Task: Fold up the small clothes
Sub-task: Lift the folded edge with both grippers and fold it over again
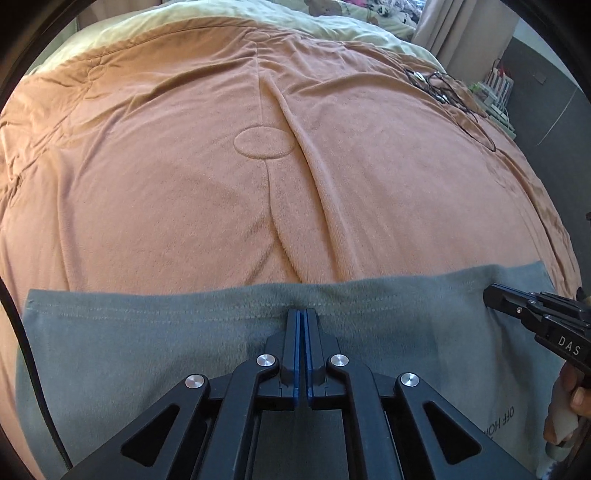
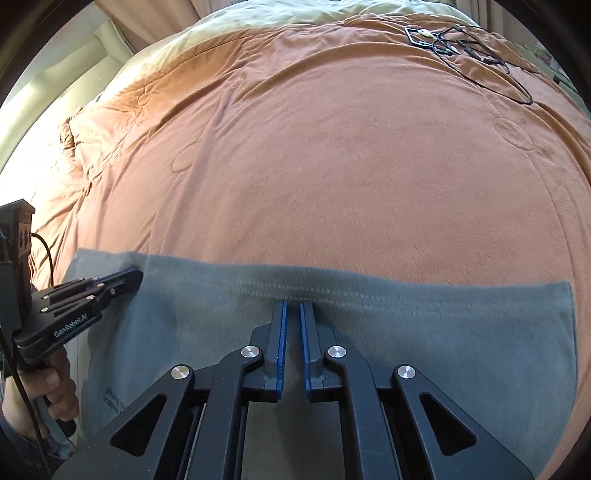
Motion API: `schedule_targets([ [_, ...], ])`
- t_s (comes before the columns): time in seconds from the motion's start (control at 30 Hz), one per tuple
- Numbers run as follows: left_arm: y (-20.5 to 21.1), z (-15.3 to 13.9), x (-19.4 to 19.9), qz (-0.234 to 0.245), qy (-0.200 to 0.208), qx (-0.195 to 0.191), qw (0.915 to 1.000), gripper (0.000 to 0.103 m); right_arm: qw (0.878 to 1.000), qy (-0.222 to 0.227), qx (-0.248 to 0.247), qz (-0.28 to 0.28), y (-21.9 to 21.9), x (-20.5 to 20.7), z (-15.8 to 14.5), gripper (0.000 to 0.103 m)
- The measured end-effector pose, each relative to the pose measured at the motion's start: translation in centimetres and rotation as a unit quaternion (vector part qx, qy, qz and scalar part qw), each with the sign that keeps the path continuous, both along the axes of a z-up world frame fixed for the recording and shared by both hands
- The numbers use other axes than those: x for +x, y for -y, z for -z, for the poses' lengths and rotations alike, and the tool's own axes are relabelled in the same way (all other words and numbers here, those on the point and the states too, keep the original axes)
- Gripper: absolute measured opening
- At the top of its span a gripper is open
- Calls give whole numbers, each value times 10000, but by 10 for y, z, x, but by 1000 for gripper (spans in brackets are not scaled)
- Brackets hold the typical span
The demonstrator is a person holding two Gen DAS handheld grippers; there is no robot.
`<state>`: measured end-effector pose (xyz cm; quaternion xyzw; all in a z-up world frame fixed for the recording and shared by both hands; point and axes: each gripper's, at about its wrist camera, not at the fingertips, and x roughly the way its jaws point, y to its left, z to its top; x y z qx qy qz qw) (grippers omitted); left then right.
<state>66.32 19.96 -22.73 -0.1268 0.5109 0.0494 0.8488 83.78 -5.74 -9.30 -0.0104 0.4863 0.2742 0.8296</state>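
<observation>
A grey-green T-shirt [image 1: 147, 350] lies flat on the orange blanket, its stitched hem edge facing away from me; it also shows in the right wrist view [image 2: 443, 339]. Small dark print sits near its right side [image 1: 506, 421]. My left gripper [image 1: 303, 314] rests over the hem near the shirt's middle-left, jaws nearly closed with only a thin slit; no cloth shows between them. My right gripper [image 2: 291, 306] sits over the hem further right, jaws a narrow gap apart, nothing between them. Each gripper shows in the other's view: the right one [image 1: 495, 295], the left one [image 2: 129, 277].
The orange plush blanket [image 1: 184, 177] covers the bed, with a long ridge fold [image 1: 314, 162] down its middle. A tangle of black cables and a phone [image 2: 461, 44] lies at the far right. A pale green quilt [image 1: 147, 22] lies beyond. Curtains and a shelf stand at the right.
</observation>
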Motion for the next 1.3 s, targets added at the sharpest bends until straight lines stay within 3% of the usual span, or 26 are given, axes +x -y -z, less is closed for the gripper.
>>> schedule_targets([
  [0.17,1,1,7,-104,-12,68,9999,3,9996,164,-186,132,-18,1,7,3],
  [0.3,-3,-14,-2,-190,140,16,9997,3,9994,276,-207,92,-24,-9,-1,4],
  [0.6,-47,-36,-56,-491,97,145,9986,3,9983,417,-363,-180,22,-48,-26,6],
  [0.83,-88,-50,-105,-808,4,254,9964,3,9975,434,-548,-36,69,-77,-38,6],
  [0.9,-99,-53,-116,-919,-13,254,9954,3,9975,400,-569,81,83,-81,-41,12],
  [0.97,-106,-54,-125,-1019,-39,223,9945,3,9975,365,-553,241,101,-86,-41,34],
  [1.3,-113,-32,-146,-1076,-406,290,9929,3,9945,195,-715,742,134,-96,-29,35],
])
